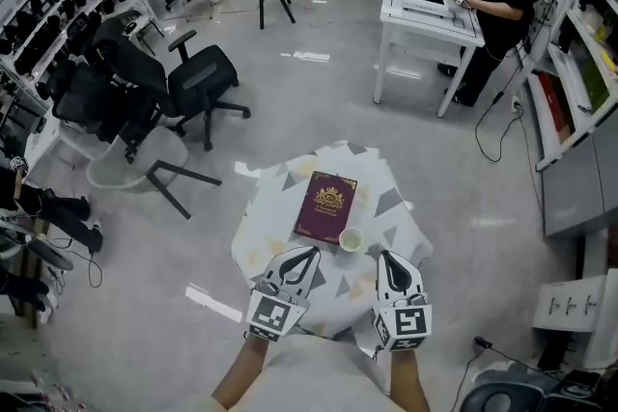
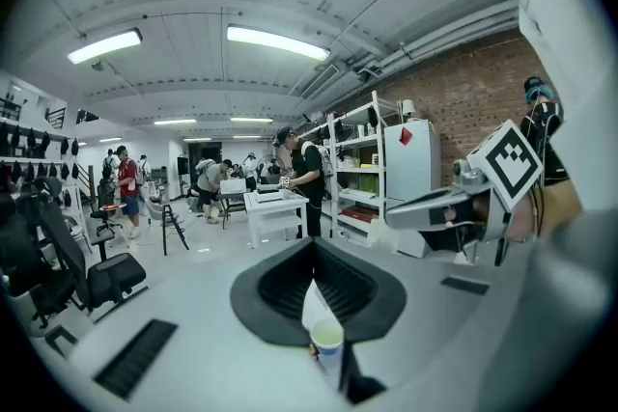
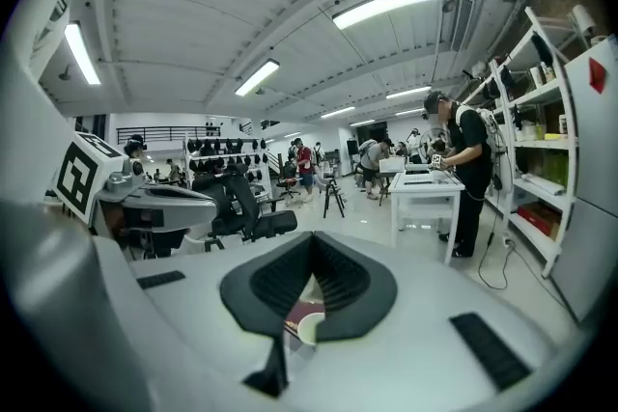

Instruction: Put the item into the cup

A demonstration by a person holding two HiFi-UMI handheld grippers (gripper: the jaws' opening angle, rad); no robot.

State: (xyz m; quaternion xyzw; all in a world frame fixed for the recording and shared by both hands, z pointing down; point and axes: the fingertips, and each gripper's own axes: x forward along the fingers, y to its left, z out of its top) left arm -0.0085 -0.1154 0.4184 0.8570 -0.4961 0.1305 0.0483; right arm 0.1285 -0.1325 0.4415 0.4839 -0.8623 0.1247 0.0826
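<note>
A small white cup stands on a round table with a grey-and-white patterned cloth, at the near right corner of a maroon book with gold print. No other small item shows on the table. My left gripper hovers at the table's near edge, left of the cup, shut with nothing in it. Just right of the cup, my right gripper is also shut and empty. The left gripper view shows the cup below the closed jaws. The right gripper view shows the cup beside the book.
Black office chairs and a white stool stand to the left of the table. Farther back on the right, a person works at a white table. Shelving lines the right wall.
</note>
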